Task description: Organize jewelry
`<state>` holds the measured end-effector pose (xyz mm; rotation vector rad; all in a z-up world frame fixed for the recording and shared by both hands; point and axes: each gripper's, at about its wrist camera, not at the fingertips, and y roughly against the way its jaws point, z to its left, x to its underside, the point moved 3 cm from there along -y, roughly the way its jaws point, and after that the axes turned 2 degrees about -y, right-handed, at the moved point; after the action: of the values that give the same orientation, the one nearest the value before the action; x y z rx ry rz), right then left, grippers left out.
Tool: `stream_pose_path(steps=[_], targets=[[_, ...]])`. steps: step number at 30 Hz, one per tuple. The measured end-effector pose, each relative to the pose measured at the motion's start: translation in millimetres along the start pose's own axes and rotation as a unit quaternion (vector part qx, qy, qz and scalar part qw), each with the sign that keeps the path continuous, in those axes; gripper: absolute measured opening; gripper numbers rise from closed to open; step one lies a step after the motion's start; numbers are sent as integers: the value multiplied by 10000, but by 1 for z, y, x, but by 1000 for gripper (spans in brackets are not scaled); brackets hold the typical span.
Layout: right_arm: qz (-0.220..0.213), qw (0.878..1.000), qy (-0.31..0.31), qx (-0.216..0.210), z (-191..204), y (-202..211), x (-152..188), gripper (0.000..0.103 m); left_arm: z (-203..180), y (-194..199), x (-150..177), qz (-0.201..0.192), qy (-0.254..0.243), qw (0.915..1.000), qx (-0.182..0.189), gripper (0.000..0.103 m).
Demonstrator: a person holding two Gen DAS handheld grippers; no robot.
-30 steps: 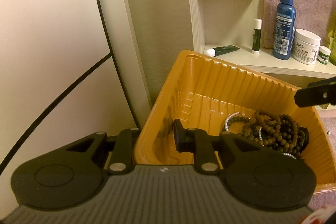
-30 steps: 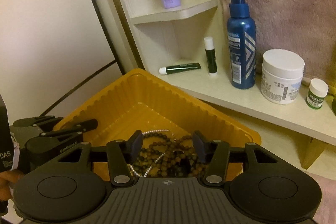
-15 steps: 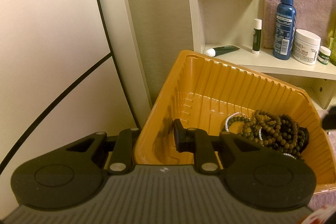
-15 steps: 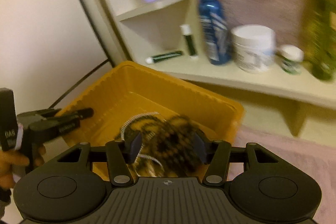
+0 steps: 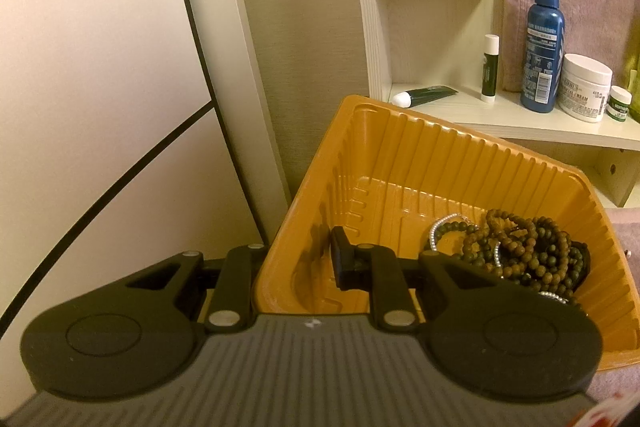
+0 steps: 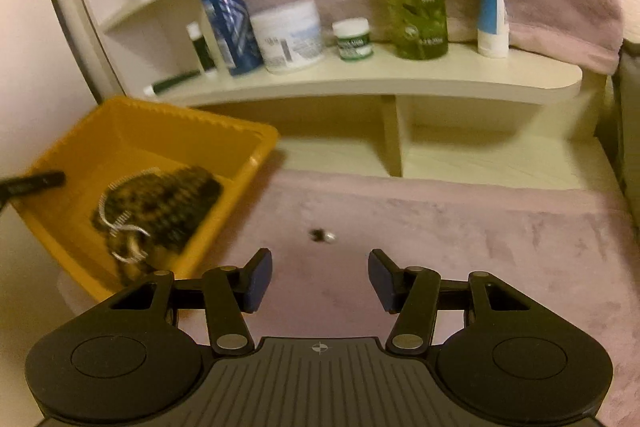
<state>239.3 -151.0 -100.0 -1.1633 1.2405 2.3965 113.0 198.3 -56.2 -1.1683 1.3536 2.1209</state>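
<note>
Two tools split the work. The left tool (image 5: pixel 298 259) straddles the near-left wall of the orange tray (image 5: pixel 460 155), one finger outside and one inside, closed on that wall, apparently to steady the tray. Inside, the beaded bracelets (image 5: pixel 520 251) lie heaped toward the right corner. The right tool (image 6: pixel 318 281) hangs spread wide and empty above the pink cloth (image 6: pixel 480 235), aimed at a small earring-like piece (image 6: pixel 322 235) lying alone beyond its tips, probably the next item to collect.

Tangled brown and dark bead strands (image 5: pixel 524 251) lie heaped in the ribbed orange tray's (image 5: pixel 440 155) corner.
</note>
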Motion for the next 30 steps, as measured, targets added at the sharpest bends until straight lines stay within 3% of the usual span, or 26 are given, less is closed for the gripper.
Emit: stream_pose_path(steps=[7,18,25,30], targets=[[97,9973,707,151,-4,-30,2,36,0,-1,0,14,-8,10000,-15,19],[102,9925,1202,184,7,-61,-6,28,0,-2,0,30,4,10000,-11,19],[51,9916,1267,251,10,-66,-3,18,0,-2,1,30,6,10000,-9,19],[16,9910,1310,275,13,-65,-3,18,0,-1,1,32,5,10000,-5,19]])
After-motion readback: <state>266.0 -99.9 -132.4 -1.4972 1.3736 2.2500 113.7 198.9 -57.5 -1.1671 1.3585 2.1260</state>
